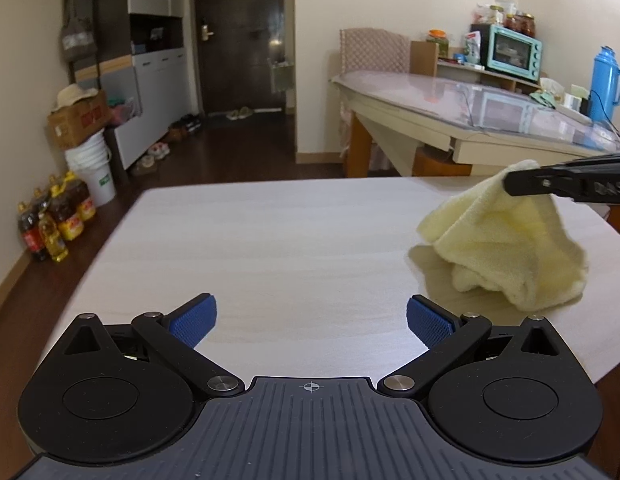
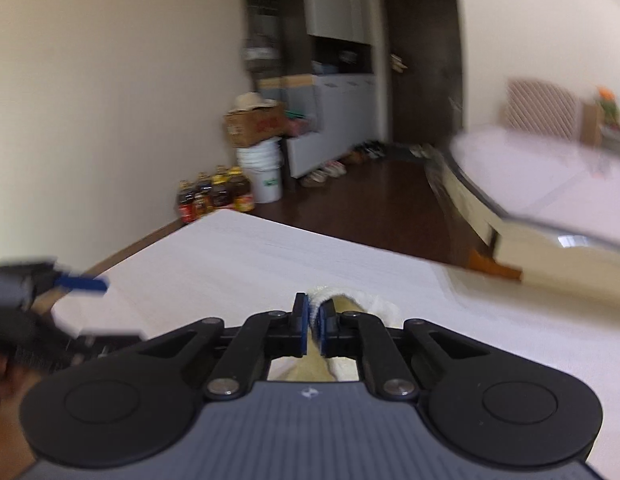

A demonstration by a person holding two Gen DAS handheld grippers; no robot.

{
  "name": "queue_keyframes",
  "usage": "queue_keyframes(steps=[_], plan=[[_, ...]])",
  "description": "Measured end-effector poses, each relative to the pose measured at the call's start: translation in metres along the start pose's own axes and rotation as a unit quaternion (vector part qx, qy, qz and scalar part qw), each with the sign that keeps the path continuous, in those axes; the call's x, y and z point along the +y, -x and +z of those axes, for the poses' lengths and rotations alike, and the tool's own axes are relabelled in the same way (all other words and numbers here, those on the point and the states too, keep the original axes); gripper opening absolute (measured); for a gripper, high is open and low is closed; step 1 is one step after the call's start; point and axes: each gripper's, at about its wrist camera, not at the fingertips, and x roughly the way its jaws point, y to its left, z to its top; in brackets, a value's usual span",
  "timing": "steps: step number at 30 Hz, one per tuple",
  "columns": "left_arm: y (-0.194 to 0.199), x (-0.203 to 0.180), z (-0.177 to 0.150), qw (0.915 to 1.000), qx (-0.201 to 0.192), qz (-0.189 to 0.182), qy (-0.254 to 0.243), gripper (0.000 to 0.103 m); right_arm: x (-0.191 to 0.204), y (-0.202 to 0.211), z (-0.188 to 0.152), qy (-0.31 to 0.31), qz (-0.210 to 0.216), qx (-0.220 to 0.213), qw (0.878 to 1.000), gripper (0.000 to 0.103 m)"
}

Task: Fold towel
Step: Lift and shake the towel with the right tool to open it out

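Note:
A pale yellow towel [image 1: 506, 240] lies crumpled at the right of the white table [image 1: 269, 240], with one corner lifted. My right gripper [image 1: 510, 184] comes in from the right edge and is shut on that lifted corner. In the right wrist view my right gripper [image 2: 313, 312] is shut on the towel [image 2: 374, 304], which bunches around and under the fingers. My left gripper [image 1: 312, 316] is open and empty, low over the table's near side, left of the towel. It also shows at the left edge of the right wrist view [image 2: 81, 284].
A second table [image 1: 470, 108] with a glass top stands behind at the right, carrying a teal oven [image 1: 514, 52] and a blue flask [image 1: 606, 80]. On the floor at the left are oil bottles [image 1: 53, 220], a white bucket [image 1: 91, 172] and a cardboard box [image 1: 77, 120].

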Motion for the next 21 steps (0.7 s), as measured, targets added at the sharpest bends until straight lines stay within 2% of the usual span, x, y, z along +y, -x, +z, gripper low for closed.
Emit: queue_keyframes(steps=[4,8,10,15,17,21], plan=[[0.012,0.027,0.006,0.9999,-0.002,-0.010,0.010,0.103,0.047,-0.004,-0.014,0.079,0.026,0.017,0.996,0.006],[0.016,0.041,0.009,0.9992,0.006,-0.036,0.019,0.103,0.079,-0.018,-0.034,0.122,0.042,0.038,0.991,0.006],[0.012,0.043,0.009,0.9974,0.019,-0.069,0.007,0.103,0.095,-0.025,-0.045,0.147,0.047,0.049,0.987,0.006],[-0.004,0.032,0.007,0.9914,0.041,-0.123,-0.019,0.103,0.110,-0.033,-0.060,0.155,0.064,0.071,0.983,0.008],[-0.012,0.026,0.005,0.9889,0.049,-0.139,-0.020,0.103,0.110,-0.031,-0.062,0.155,0.068,0.074,0.983,0.014],[-0.025,0.015,-0.005,0.9839,0.065,-0.166,-0.014,0.103,0.099,-0.009,-0.068,0.134,0.056,0.064,0.987,0.014]])
